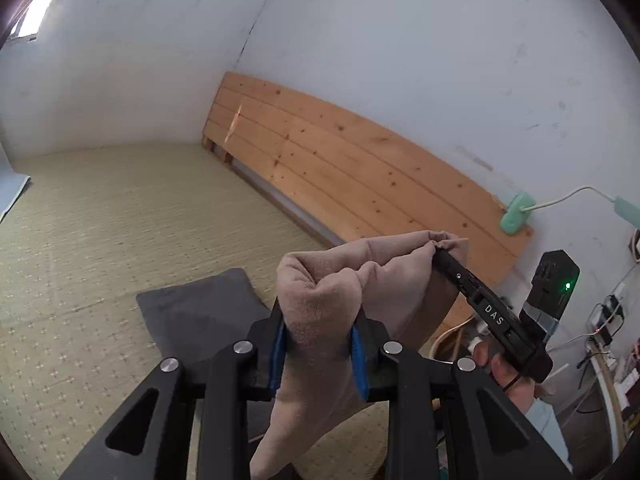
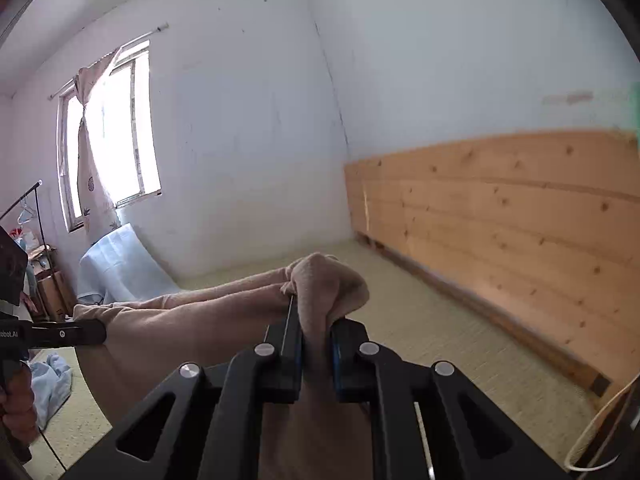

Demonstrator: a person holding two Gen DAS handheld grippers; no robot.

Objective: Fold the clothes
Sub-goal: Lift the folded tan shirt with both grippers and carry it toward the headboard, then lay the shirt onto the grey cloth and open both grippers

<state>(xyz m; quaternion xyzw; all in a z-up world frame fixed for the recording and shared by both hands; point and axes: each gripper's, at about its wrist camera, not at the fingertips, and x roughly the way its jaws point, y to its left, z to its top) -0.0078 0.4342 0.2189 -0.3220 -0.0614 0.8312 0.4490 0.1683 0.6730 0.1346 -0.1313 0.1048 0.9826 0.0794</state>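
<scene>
Beige garment (image 1: 320, 292) held up over bed (image 1: 100, 220).
We see left gripper (image 1: 320, 344) and right gripper (image 2: 316, 336) each clamped on its bunched edge.

A wooden headboard (image 1: 352, 168) is mounted against the wall; a mint clip lamp (image 1: 518, 214) is clamped at its end, and a curtained window (image 2: 108, 132) is set well apart from it.

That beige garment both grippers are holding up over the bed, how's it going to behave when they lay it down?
The beige garment is probably floppy: it bunches between the left gripper pads and sags toward the right gripper. Likely light, since two small pinches carry it. Its fuzzy surface should grip rather than slide.
</scene>
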